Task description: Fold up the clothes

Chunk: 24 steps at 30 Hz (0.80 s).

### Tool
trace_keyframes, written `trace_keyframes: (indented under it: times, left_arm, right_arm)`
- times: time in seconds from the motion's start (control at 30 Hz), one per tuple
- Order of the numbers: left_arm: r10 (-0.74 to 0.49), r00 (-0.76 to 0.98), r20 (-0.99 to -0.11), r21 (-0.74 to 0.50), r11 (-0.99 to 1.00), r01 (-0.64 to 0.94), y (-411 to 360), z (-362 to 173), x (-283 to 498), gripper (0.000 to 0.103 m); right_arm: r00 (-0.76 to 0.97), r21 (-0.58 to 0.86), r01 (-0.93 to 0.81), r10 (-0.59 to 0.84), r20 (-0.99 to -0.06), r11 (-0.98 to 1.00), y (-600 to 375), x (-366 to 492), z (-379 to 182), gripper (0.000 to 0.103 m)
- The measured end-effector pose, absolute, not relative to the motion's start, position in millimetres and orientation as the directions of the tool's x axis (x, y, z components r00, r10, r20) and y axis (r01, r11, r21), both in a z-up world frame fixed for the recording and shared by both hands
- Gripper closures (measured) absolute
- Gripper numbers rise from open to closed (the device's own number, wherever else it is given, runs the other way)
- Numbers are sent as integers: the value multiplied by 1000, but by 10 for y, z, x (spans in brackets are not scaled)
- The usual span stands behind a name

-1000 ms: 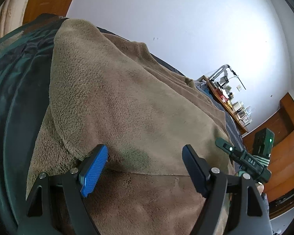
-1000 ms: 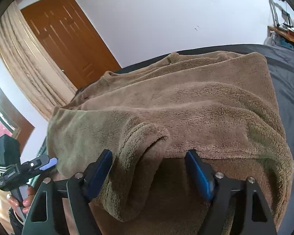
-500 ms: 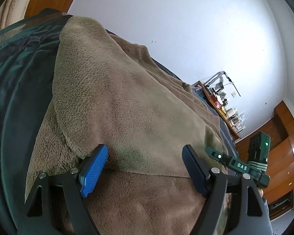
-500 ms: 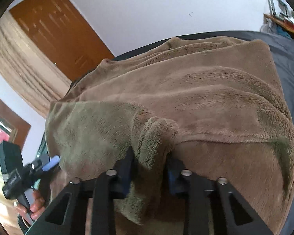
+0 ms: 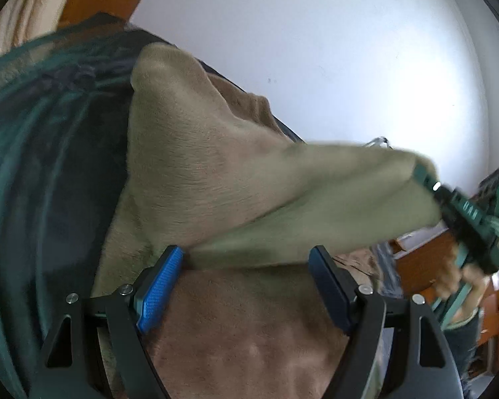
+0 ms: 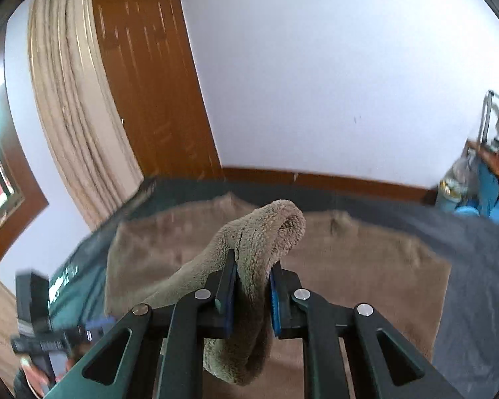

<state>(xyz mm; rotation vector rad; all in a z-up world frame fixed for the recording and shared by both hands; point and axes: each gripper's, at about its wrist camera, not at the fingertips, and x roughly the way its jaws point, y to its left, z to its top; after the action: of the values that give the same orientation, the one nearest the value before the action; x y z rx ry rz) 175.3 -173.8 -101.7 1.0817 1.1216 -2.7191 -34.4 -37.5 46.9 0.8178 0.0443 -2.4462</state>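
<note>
Between closing right gripper (image 6: pixel 251 286) pads: raised brown fleece garment (image 6: pixel 259 232) fold.

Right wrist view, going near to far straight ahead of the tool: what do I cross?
Right tool, shut on a fold of the brown fleece garment → the rest of that garment spread flat → dark bedcover → wooden skirting board → white wall.
</note>
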Motion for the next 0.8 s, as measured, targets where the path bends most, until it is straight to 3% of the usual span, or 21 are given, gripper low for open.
trace_keyframes:
  times: [0.23,0.47,0.57,0.8]
  left_arm:
    - [174,-763,-622,-588,-747,310,-1824,-1065,1747,21]
    - [77,-756,-650,-538,-749,386,-1905,-1122,1750,21]
    - [-44,-718,-694,-467,-732,496,-2024,-1152,1804,21]
    - [-87,-698,-710,-420,-744,520,-1979,-1099,1812,21]
  right_arm:
    - [-781,169,304,-346,-519,-938,266,-655,483,87]
    - [-684,180,83,-188,-705,-980,968,-957,-406,87]
    - [-644,187,51,-175,-744,-981,1121,-980,-739,87]
    - [-659,85,117,-141,-739,-990,990,-994,-903,86]
